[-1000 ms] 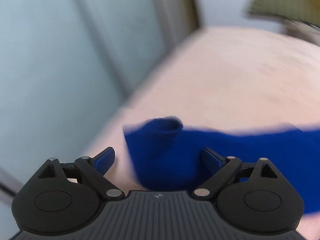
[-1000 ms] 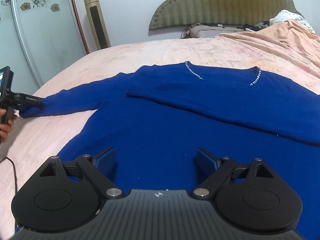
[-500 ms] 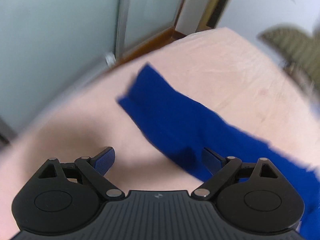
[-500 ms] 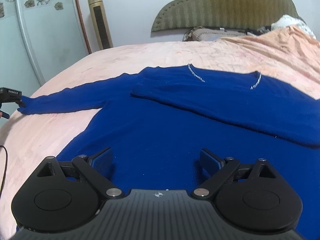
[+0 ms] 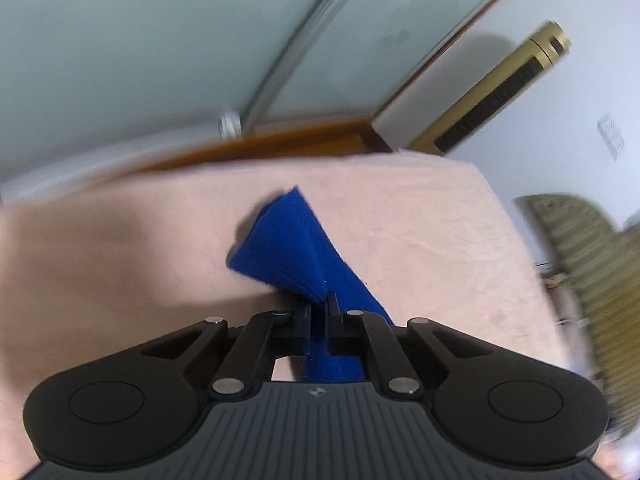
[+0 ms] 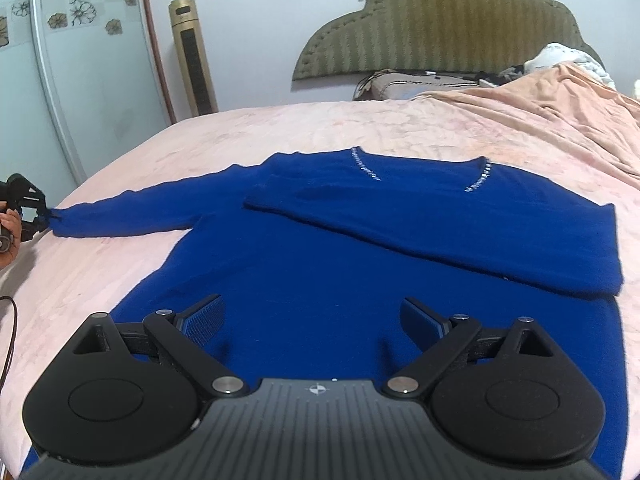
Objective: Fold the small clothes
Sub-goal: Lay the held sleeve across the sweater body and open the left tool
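A royal blue sweater (image 6: pixel 360 248) with a beaded V-neck lies flat on the pink bed. Its right sleeve is folded across the chest. Its left sleeve (image 6: pixel 132 216) stretches out toward the bed's left edge. My left gripper (image 5: pixel 319 312) is shut on the cuff of that sleeve (image 5: pixel 288 248); it also shows at the far left of the right wrist view (image 6: pixel 44 212). My right gripper (image 6: pixel 312 316) is open and empty, hovering over the sweater's lower body.
The pink bedspread (image 6: pixel 280 128) covers the bed. A peach blanket (image 6: pixel 552 96) is bunched at the back right near the green headboard (image 6: pixel 440 24). A gold tower fan (image 6: pixel 192 56) and a glass wardrobe door (image 6: pixel 80 60) stand beyond the bed's left edge.
My left gripper was open over the sleeve end; it has now shut on the cuff. My right gripper stayed open over the sweater's body.
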### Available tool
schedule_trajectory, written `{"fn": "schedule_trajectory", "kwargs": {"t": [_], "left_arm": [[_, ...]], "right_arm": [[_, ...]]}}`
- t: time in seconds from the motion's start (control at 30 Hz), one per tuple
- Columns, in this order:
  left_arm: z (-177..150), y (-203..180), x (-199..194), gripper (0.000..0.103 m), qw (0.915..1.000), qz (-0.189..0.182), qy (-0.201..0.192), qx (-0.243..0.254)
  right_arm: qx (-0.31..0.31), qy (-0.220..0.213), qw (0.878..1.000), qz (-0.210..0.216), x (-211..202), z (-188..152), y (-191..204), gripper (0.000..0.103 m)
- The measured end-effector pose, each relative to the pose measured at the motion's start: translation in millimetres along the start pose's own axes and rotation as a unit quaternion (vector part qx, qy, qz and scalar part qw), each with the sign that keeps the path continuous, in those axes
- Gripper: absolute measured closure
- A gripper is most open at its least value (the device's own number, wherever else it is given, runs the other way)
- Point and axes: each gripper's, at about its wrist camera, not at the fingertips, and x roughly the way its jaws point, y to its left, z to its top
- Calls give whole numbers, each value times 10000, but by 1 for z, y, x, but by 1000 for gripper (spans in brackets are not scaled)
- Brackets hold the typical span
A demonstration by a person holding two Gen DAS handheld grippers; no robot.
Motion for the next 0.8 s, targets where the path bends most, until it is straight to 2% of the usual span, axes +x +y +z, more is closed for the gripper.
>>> {"fn": "schedule_trajectory", "kwargs": {"t": [0.07, 0.13, 0.17, 0.27, 0.33, 0.43, 0.53, 0.67, 0.8], "left_arm": [[-3, -20, -14, 97, 9973, 253, -432, 546], [-11, -49, -30, 97, 9903, 541, -823, 985], [-16, -65, -41, 97, 9862, 555, -1010, 1192], [-37, -118, -74, 97, 9713, 297, -1372, 1922], [-58, -157, -98, 97, 9599, -55, -1462, 2393], [-101, -214, -133, 97, 9366, -743, -1494, 3082], [-156, -266, -158, 97, 9082, -1395, -1298, 3725], [-239, -324, -170, 97, 8678, -2185, -838, 4384], [-329, -362, -168, 97, 8265, -2634, -194, 4971]], "right_arm": [[66, -28, 10000, -53, -4, -3, -8, 7], [169, -23, 9998, -112, -4, -7, -18, 7], [269, -3, 9995, -165, -3, -9, -26, 7], [593, -66, 9979, -270, -3, -14, -46, 7], [842, -21, 9961, -249, 0, -18, -61, 7], [1341, -396, 9900, -175, -10, -25, -80, 7], [1760, -772, 9813, -102, -23, -28, -101, 7], [1897, -962, 9765, -346, -35, -35, -121, 6], [2101, -1062, 9707, -480, -48, -45, -139, 6]]}}
